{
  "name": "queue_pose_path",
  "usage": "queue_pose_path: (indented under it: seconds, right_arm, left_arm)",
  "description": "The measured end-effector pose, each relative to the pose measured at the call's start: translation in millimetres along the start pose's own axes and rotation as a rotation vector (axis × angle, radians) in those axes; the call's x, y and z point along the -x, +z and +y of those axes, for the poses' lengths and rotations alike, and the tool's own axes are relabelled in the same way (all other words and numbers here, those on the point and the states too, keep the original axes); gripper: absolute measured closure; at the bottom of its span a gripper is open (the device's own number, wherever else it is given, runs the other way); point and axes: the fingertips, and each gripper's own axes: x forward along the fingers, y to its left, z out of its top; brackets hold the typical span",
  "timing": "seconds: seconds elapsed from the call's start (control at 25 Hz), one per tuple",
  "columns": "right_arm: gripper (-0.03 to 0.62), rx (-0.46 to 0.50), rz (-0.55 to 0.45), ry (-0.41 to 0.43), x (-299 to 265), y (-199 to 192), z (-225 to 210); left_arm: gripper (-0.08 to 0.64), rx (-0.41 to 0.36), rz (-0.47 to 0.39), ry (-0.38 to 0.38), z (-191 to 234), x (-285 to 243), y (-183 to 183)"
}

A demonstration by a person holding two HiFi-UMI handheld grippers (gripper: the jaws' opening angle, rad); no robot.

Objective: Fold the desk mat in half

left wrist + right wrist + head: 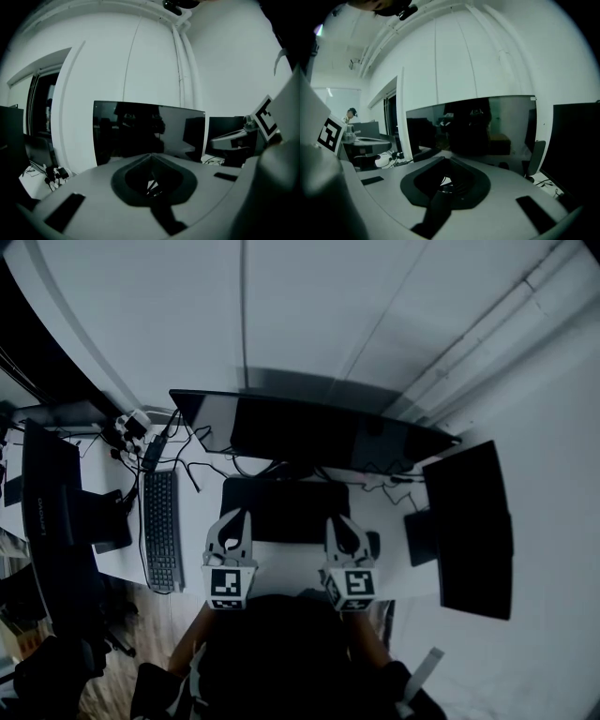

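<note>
Crowding the desk mat (286,507) stood monitor (309,432) and keyboard (161,531); our left gripper (240,517) and right gripper (338,520), fingers together, sat at its open near edge.

The left tongs (239,517) and right tongs (339,521) have pale grey-white shells with dark grey inner recesses. Each carries a cube (229,584) printed with black-and-white square markers. The desk mat (286,510) ahead of the tongs is plain black. The surface (286,559) between them is white. The keyboard (161,531), left of the left tongs, is dark grey. The monitor (309,432) beyond the tongs is black, as is the second screen (469,526) right of the right tongs.
</note>
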Motion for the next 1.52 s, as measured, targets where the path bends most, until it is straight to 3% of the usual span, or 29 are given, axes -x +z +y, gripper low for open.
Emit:
queue_pose_path:
  seconds: [0.32,1.52]
  right_arm:
    - [0.581,-0.009,-0.089,0.018,39,22,14]
    - [0.586,0.033,-0.084,0.05,40,17,20]
  left_arm:
    - [0.555,0.05,-0.04,0.0,-8,22,11]
    - [0.555,0.032,-0.055,-0.009,-15,25,12]
